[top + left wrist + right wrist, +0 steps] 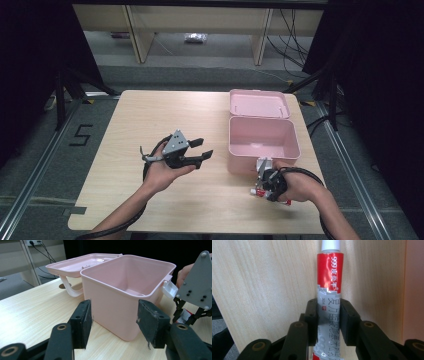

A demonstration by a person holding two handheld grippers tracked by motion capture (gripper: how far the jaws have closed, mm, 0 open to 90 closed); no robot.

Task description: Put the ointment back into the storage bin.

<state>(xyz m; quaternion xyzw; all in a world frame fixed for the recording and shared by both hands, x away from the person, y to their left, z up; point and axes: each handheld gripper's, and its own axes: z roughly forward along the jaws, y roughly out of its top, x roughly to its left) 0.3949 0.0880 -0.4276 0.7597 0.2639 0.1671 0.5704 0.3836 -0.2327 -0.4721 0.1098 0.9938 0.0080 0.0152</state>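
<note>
Pale wooden table (150, 115): at left, the left gripper (202, 148) hovers with jaws wide and empty, facing the open pink box (263, 142). Near right, the right gripper (329, 322) clamps 1 red-and-silver tube (329, 287), likely bound for the box.

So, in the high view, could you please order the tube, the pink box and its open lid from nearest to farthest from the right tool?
1. The tube: clamped in the right tool, at the table's near right.
2. The pink box: just beyond the tool, open and empty.
3. The lid: flipped back behind the box, at the far edge.
</note>
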